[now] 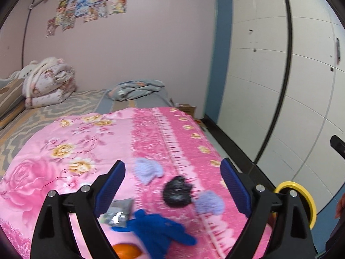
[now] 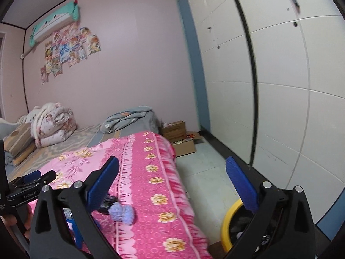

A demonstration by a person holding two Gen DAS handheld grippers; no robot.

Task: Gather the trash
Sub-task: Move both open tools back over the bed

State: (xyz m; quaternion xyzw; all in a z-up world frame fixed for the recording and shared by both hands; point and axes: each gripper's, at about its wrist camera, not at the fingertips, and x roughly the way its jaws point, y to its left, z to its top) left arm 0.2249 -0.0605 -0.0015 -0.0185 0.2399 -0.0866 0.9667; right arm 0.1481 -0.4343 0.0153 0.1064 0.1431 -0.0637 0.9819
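Note:
On the pink floral blanket (image 1: pixel 64 151) lie a crumpled black bag (image 1: pixel 177 192), a grey silvery wrapper (image 1: pixel 118 211), two lilac fluffy pieces (image 1: pixel 147 169) (image 1: pixel 208 201), a blue glove (image 1: pixel 157 226) and an orange (image 1: pixel 125 251). My left gripper (image 1: pixel 172 183) is open and empty above them. My right gripper (image 2: pixel 172 181) is open and empty over the bed's right edge. A yellow-rimmed bin (image 2: pixel 229 220) stands on the floor beside the bed; it also shows in the left wrist view (image 1: pixel 301 196). One lilac piece (image 2: pixel 121 212) and the black bag (image 2: pixel 107 202) show in the right wrist view.
Folded quilts (image 1: pixel 47 82) and a grey blanket (image 1: pixel 135 89) lie at the bed's far end. Cardboard boxes (image 2: pixel 179 138) sit on the floor by the far wall. White wardrobe doors (image 2: pixel 280 86) run along the right. The left gripper's body (image 2: pixel 28 185) shows at the right view's left edge.

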